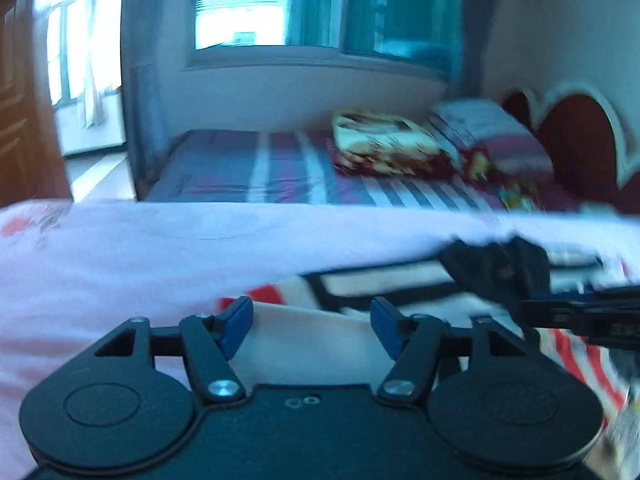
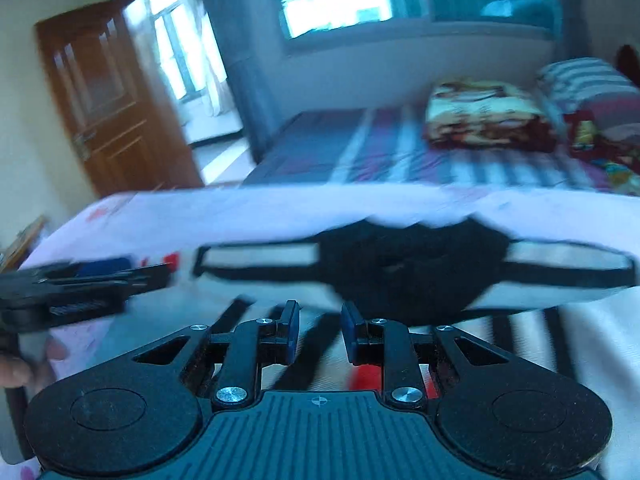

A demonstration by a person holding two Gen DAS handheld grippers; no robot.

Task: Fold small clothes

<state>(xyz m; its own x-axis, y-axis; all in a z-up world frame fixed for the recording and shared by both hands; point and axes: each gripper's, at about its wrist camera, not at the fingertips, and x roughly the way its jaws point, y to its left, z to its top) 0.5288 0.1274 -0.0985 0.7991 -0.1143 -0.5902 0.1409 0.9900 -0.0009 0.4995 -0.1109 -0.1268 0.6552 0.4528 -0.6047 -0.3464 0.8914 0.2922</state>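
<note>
Left tongs: the left tongs [image 1: 311, 326] stood wide apart, blue pads [image 1: 239, 322] clear of the cloth, with a pale part of the garment showing in the gap but not pinched.
Right tongs: the right tongs [image 2: 319, 334] stood at a narrow gap with nothing pressed between the pads; the striped cloth lay below and beyond them.
Garment: a small garment [image 2: 400, 268], black in the middle with white panels edged in black to either side, lay spread on the pink sheet [image 1: 140, 248]; in the left view its black part [image 1: 496, 268] sat off to the right, with red-and-white stripes nearer the camera.
Surface: the pink sheet with faint red prints covered the tabletop, though what lay beneath it could not be told.
Tongs to each other: each pair showed at the edge of the other's view, the right one [image 1: 580, 316] entering from the right, the left one [image 2: 80, 292] from the left.
Person: fingers [image 2: 16, 372] showed at the left edge of the right view.
Background: a bed [image 1: 280, 168] with a striped cover, a folded patterned blanket [image 1: 392, 144] and a pillow [image 1: 488, 128]; a window [image 1: 272, 4] above; a wooden door [image 2: 108, 96] to the left.
Sharpness: both views were blurred.
</note>
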